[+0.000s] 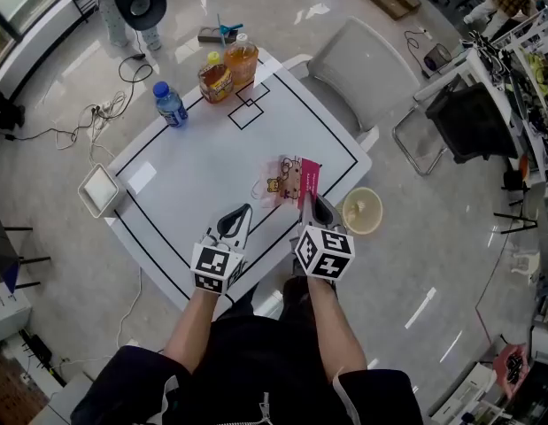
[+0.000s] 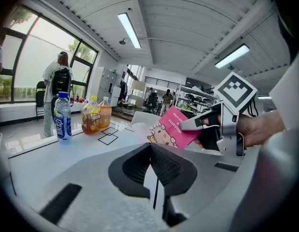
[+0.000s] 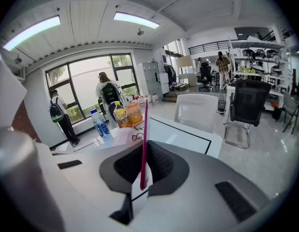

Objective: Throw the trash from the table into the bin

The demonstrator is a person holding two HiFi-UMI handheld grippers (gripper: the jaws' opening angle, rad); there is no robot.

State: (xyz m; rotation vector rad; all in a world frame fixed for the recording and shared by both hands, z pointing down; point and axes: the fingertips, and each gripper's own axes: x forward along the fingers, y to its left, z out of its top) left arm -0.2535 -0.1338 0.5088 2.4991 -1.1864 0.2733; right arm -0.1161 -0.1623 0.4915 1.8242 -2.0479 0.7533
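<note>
Two grippers worked at the near edge of the table (image 1: 194, 171). The right gripper (image 1: 306, 202) was clenched on a pink packet (image 1: 291, 180), and its own view showed the thin card edge-on, upright between the pressed pads. That pinch by the lower edge probably suited a flat, light piece of trash that would slip from a looser hold. It also left most of the packet free to drop once released. The packet hung just above the table's near right part, close to the edge that faces the bin (image 1: 362, 192). The bin stood on the floor (image 1: 415, 264) just off the table's right side, so only a short carry seemed to remain.

The left gripper (image 1: 241, 215) was closed with nothing between its jaws. It waited low over the table's near edge, likely kept out of the way.

At the table's far corner stood a water bottle (image 1: 170, 104) and two orange drink bottles (image 1: 217, 81). A small white tray (image 1: 99, 189) sat at the table's left corner. The tabletop was white with black ruled lines. A pale chair (image 1: 362, 69) stood beyond the table's far right side, and cables (image 1: 105, 109) trailed over the glossy floor past its left side. The room was a bright office with large windows.
</note>
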